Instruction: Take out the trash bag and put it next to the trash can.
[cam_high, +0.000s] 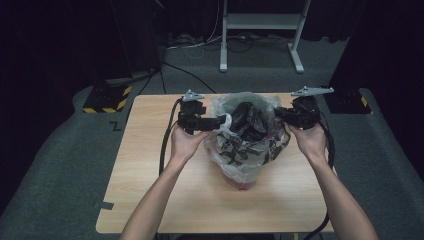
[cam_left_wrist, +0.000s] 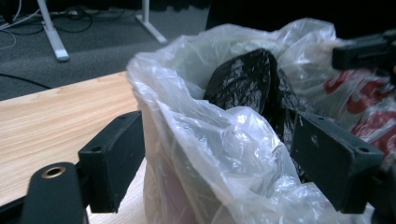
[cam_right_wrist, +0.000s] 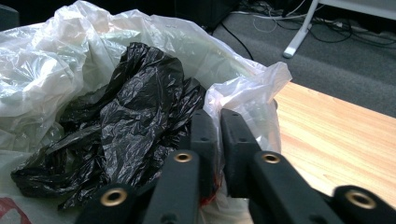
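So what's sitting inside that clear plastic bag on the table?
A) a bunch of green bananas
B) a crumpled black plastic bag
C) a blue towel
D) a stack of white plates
B: a crumpled black plastic bag lies in the open mouth of the clear plastic bag, glossy and wrinkled in both gripper views.

I see both forearms coming in from the bottom of the high view, spread apart and angled inward. My left hand-held gripper (cam_high: 226, 121) points to the right, its jaws standing wide apart. My right hand-held gripper (cam_high: 276, 113) points to the left, its jaws drawn almost together with a narrow gap between them. Each hand (cam_high: 186, 142) wraps its gripper's body from below.
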